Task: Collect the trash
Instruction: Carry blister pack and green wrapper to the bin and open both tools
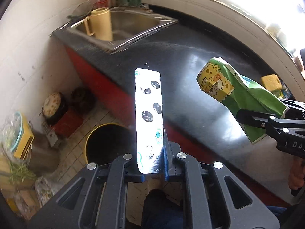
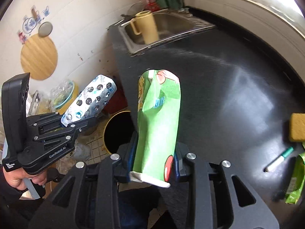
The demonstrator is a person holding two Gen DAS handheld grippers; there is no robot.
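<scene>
A blister pack [image 1: 148, 118] is clamped upright in the left gripper [image 1: 152, 168], mid-frame; a green wrapper [image 2: 158, 126] is pinched by the right gripper [image 2: 153, 167]. A bin [image 1: 106, 143] is seen lower left, beside the black counter [image 1: 190, 57].

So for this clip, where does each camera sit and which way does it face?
Left wrist: on the left gripper, angled down past its blister pack at the bin; right gripper at the right edge.
Right wrist: on the right gripper, down past its green wrapper; left gripper and hand show.
Shared: bin, sink, countertop.
</scene>
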